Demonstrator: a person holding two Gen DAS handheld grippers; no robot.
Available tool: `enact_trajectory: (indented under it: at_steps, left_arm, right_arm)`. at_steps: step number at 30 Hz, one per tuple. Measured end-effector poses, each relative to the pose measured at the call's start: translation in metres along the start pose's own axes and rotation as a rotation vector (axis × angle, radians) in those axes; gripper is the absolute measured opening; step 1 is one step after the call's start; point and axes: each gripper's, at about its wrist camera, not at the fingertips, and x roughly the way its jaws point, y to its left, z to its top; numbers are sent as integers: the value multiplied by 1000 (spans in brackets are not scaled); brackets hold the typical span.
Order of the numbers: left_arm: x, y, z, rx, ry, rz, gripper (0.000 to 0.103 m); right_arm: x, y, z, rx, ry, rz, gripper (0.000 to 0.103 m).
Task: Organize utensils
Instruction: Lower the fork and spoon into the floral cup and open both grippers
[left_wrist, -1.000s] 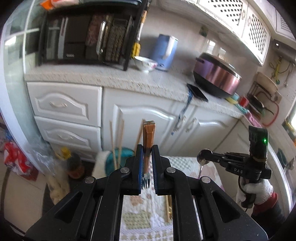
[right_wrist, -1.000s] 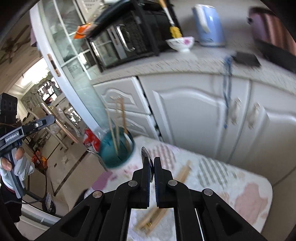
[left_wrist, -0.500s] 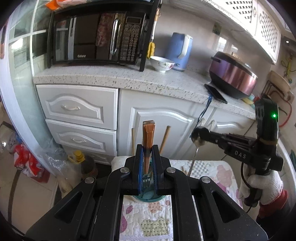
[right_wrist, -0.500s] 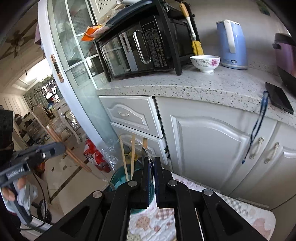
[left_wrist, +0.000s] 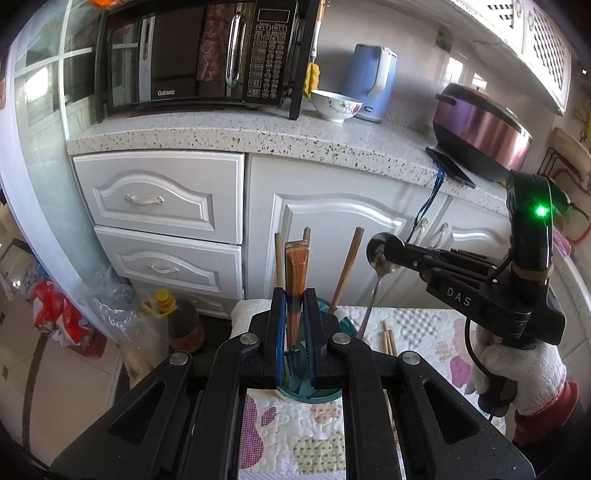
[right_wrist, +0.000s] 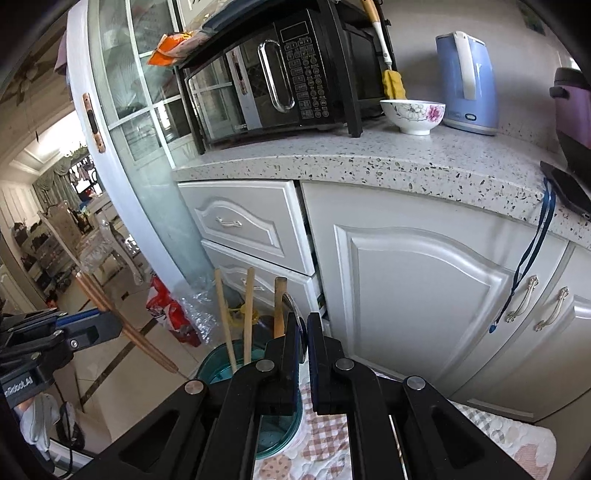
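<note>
My left gripper (left_wrist: 294, 332) is shut on a fork with an orange-brown handle (left_wrist: 295, 273), tines down over a teal utensil cup (left_wrist: 310, 391) that holds wooden chopsticks (left_wrist: 345, 269). My right gripper (left_wrist: 386, 251) is shut on a metal spoon (left_wrist: 373, 291), bowl up, just right of the cup. In the right wrist view my right gripper (right_wrist: 303, 332) pinches the spoon bowl (right_wrist: 295, 314) above the cup (right_wrist: 221, 365); the left gripper (right_wrist: 107, 325) with the fork handle (right_wrist: 122, 325) is at the left. More chopsticks (left_wrist: 388, 339) lie on the cloth.
The cup stands on a patterned quilted cloth (left_wrist: 295, 428) over a small table. White cabinets (left_wrist: 162, 199) and a speckled counter (left_wrist: 258, 133) with microwave (left_wrist: 199, 55), bowl (left_wrist: 334, 105), kettle (left_wrist: 373, 86) and cooker (left_wrist: 480, 129) stand behind. Bags and a bottle (left_wrist: 181, 317) sit on the floor at the left.
Both grippers have moved in over the teal cup. The fork now hangs directly above the cup, and the spoon has come close beside it from the right.
</note>
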Motion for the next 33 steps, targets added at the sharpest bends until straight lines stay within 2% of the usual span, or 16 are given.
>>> enact_trajectory:
  at_steps: [11, 19, 27, 31, 33]
  left_arm:
    - [26, 1, -15, -5, 33, 39, 8]
    - [50, 1, -27, -38, 74, 41, 8]
    - [60, -3, -32, -41, 87, 62, 8]
    - [60, -5, -32, -47, 98, 54, 8]
    - [58, -5, -32, -57, 101, 47, 10]
  right_arm:
    - [17, 11, -18, -61, 11, -58, 4]
    - [23, 19, -48, -93, 109, -13, 4]
    - [34, 7, -71, -29, 195, 36, 5]
    - [26, -1, -72, 22, 192, 68, 13]
    - [19, -5, -72, 44, 182, 85, 23]
